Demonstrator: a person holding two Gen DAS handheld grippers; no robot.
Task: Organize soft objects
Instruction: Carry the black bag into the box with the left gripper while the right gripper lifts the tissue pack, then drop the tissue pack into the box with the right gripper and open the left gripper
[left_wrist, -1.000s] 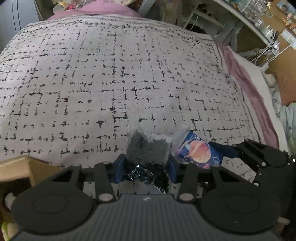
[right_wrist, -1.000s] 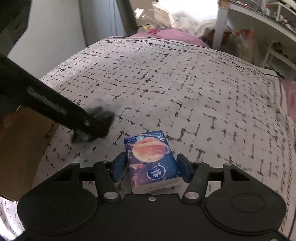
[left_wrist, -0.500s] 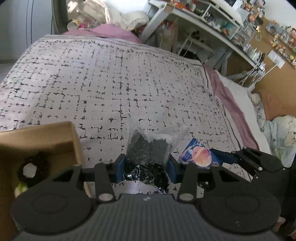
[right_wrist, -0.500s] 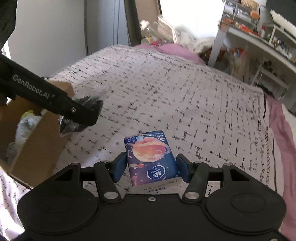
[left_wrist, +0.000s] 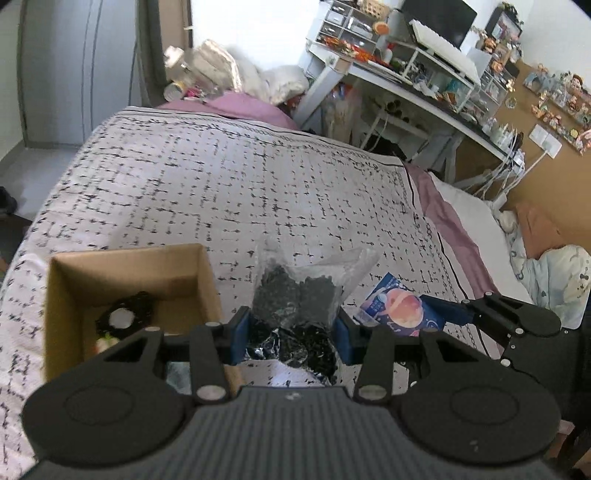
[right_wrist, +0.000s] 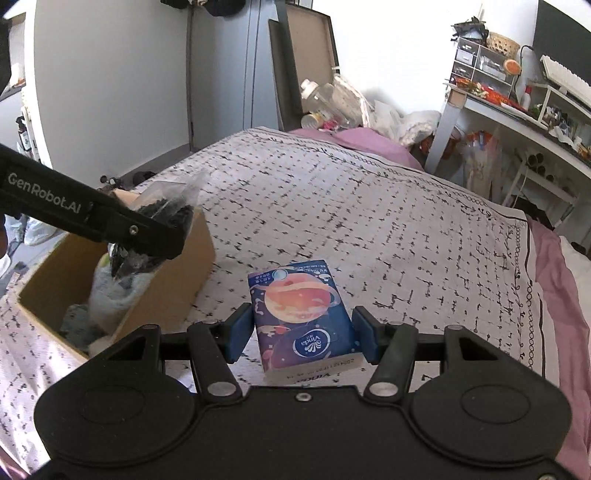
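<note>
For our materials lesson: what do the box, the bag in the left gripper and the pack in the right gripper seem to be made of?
Box: plain brown cardboard, matt, with raw cut edges.
Bag: thin clear plastic film, crinkled and glossy, holding dark bits that cannot be identified.
Pack: probably a soft plastic wrapper, smooth with a slight sheen, printed with planets on blue; the contents are hidden.

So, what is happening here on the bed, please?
A person is tidying soft things with two handheld grippers. The left gripper is shut on a clear plastic bag of black pieces, held near the open brown cardboard box on the patterned bedspread. The right gripper is shut on a blue tissue pack with a planet picture. Neither item is in the box yet.
</note>
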